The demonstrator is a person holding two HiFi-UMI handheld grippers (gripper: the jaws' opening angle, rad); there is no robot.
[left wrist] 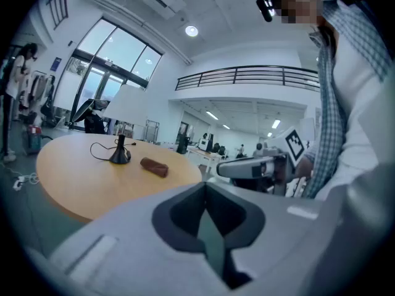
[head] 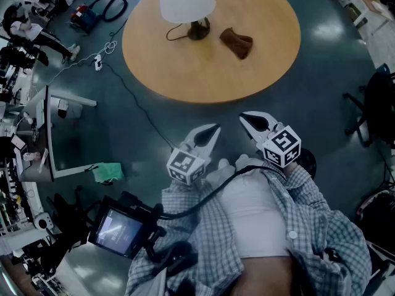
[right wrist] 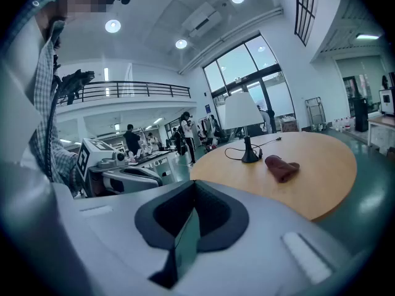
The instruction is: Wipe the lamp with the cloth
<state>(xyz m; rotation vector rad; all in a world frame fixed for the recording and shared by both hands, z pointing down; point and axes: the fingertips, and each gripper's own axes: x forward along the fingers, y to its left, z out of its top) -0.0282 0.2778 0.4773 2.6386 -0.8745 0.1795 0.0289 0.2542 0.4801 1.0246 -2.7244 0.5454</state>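
Observation:
A lamp with a white shade point(head: 185, 0) and dark base point(head: 199, 29) stands on the round wooden table point(head: 259, 66). A crumpled brown cloth point(head: 236, 42) lies on the tabletop to the lamp's right. The lamp base point(left wrist: 120, 156) and cloth point(left wrist: 154, 167) show far off in the left gripper view, and the lamp point(right wrist: 245, 125) and cloth point(right wrist: 281, 167) in the right gripper view. My left gripper point(head: 215, 129) and right gripper point(head: 242, 118) hover over the floor, short of the table's near edge. Both are shut with nothing between the jaws.
A power strip and cable point(head: 99, 61) trail across the floor left of the table. A green rag point(head: 108, 172) lies by a white desk point(head: 58, 134). A black office chair point(head: 373, 106) stands at the right. People point(head: 24, 32) sit far left.

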